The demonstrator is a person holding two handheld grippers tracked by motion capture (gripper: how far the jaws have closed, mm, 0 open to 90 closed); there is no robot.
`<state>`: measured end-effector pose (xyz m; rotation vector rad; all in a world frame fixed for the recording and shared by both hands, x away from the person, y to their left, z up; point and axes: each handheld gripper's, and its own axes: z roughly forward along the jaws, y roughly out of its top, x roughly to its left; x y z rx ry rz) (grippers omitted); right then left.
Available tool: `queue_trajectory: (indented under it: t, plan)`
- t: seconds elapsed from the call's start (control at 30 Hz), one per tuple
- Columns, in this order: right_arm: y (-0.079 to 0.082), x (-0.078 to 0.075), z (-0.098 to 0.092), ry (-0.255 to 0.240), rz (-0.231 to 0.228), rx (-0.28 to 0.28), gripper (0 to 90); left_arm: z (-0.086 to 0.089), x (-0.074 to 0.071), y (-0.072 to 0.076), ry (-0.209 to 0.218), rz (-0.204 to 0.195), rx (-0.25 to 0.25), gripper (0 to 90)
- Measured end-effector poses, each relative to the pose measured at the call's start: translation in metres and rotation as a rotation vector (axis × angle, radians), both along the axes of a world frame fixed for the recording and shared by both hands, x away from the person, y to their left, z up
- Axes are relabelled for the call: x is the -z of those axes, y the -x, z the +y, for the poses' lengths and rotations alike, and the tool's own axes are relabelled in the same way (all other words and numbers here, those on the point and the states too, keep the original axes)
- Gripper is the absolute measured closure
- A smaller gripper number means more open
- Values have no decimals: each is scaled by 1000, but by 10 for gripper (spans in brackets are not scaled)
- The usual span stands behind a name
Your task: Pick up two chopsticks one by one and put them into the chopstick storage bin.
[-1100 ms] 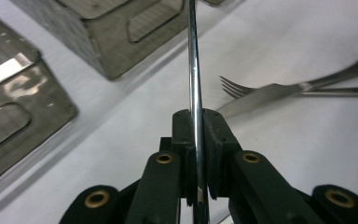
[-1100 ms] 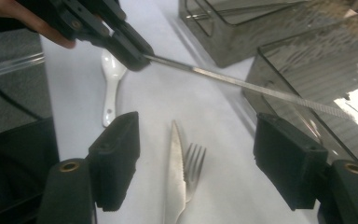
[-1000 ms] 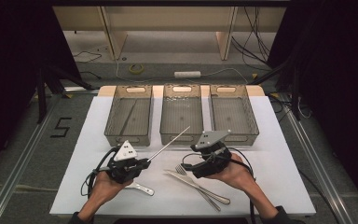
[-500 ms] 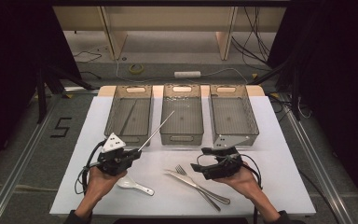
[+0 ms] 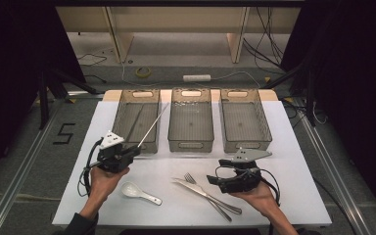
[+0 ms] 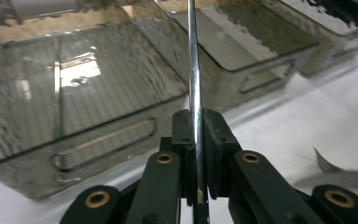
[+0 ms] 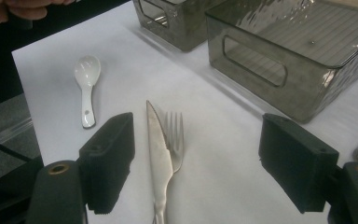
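White table (image 5: 284, 147); left claw (image 5: 136, 148) pinching metal rod (image 5: 152, 125) over left bin (image 5: 137, 105); right claw (image 7: 196, 163) spread above knife (image 7: 158, 149), fork (image 7: 175, 137).

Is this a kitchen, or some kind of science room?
Probably a lab or workshop set up for recording, not a kitchen. The white table stands between dark curtains, loose cables and a power strip lie on the bare floor behind it, and three trays wait in a neat row for cutlery.
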<state>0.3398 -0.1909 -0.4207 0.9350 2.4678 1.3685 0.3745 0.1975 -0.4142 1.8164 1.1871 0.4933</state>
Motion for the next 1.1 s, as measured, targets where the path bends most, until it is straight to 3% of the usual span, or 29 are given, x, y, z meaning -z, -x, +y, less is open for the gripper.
queue_trajectory:
  t: [0.2,0.57,1.1]
  plan:
    - [6,3,2,0,-5,-5,265,14,0,-22,17,4,-79,836]
    - [12,4,-2,-14,-8,-1,260,23,2,-61,6,32,-149,835]
    - [18,6,1,-2,-11,-24,262,38,14,-90,22,73,-219,835]
